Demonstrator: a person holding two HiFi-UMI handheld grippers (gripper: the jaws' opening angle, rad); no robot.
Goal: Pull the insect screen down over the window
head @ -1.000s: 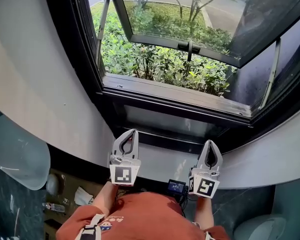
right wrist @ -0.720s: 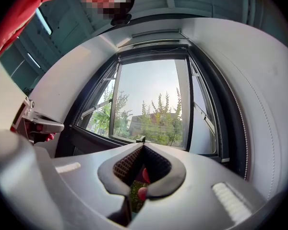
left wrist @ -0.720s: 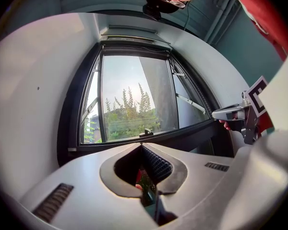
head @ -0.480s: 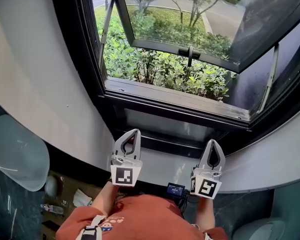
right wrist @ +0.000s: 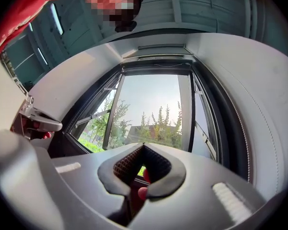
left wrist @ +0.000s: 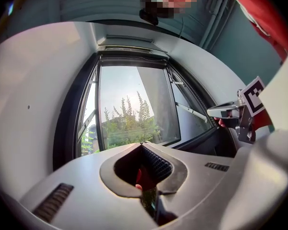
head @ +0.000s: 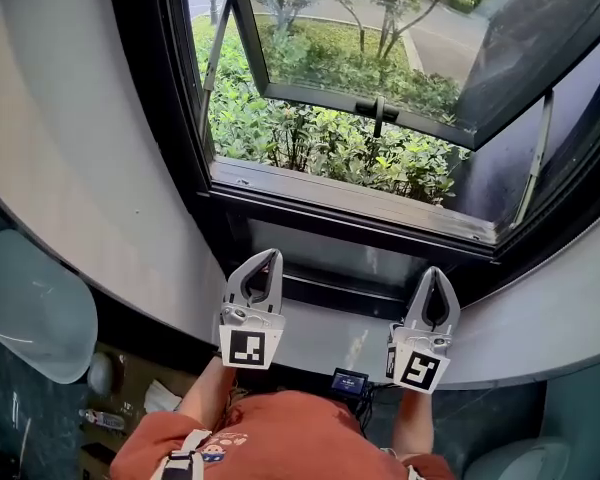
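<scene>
The window point(head: 350, 193) has a black frame, and its glass sash point(head: 360, 38) is swung outward with a black handle point(head: 379, 108) on its lower rail. No screen covers the opening; green bushes point(head: 320, 138) show through it. A pale bar point(left wrist: 129, 48) runs along the top of the frame. My left gripper point(head: 269, 256) and right gripper point(head: 437, 272) are both below the sill, pointing toward the window, apart from it. Both are shut with nothing between the jaws. The left gripper point(left wrist: 142, 145) and the right gripper point(right wrist: 143, 145) each face the opening in their own views.
A white curved wall surround point(head: 540, 318) wraps the window recess. A pale rounded object point(head: 30, 303) sits at the left. A small device with a screen point(head: 350, 380) hangs at the person's chest. Loose items point(head: 160, 393) lie low at the left.
Both grippers have edged a little upward toward the window sill; the right one moved slightly more. Their jaws stayed shut.
</scene>
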